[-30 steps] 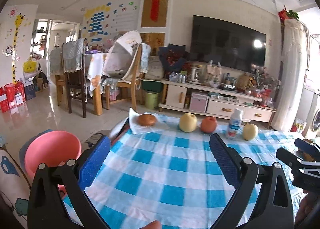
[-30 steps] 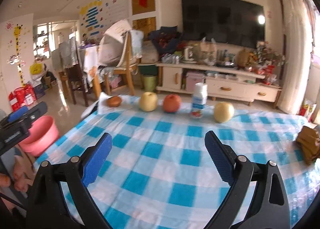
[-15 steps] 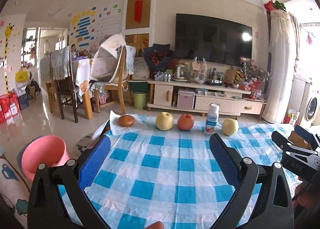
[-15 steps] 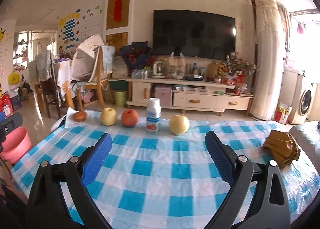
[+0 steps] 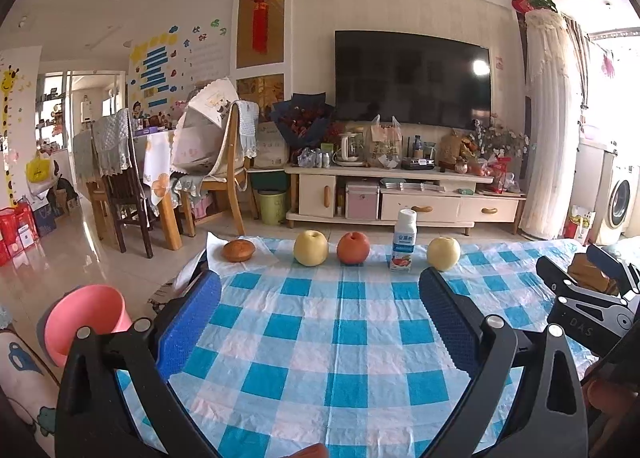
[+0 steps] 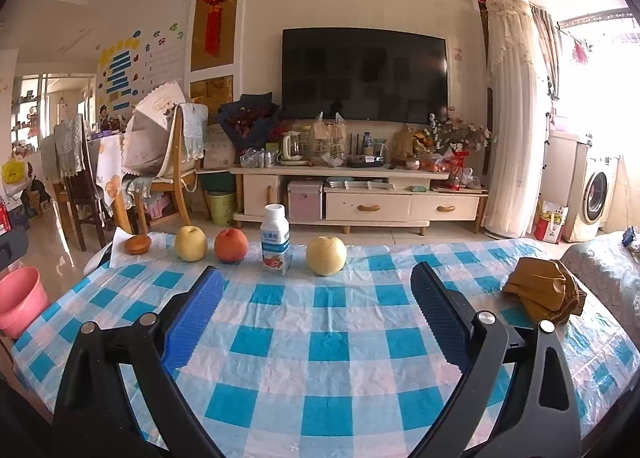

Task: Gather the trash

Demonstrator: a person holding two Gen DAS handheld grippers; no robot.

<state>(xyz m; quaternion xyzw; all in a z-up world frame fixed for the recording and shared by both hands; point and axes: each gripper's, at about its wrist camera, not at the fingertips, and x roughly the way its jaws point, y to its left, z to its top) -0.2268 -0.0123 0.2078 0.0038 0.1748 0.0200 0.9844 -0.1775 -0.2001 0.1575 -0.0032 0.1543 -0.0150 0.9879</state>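
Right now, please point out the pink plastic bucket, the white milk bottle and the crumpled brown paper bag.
pink plastic bucket (image 5: 86, 312): left wrist view, outer wall.
white milk bottle (image 6: 275, 242): right wrist view, label.
crumpled brown paper bag (image 6: 542, 290): right wrist view, top.

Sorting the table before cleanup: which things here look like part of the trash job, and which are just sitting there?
Likely for the job:
crumpled brown paper
pink bucket
possibly the yogurt bottle

Just lying about:
two yellow apples
red apple
bun on white paper
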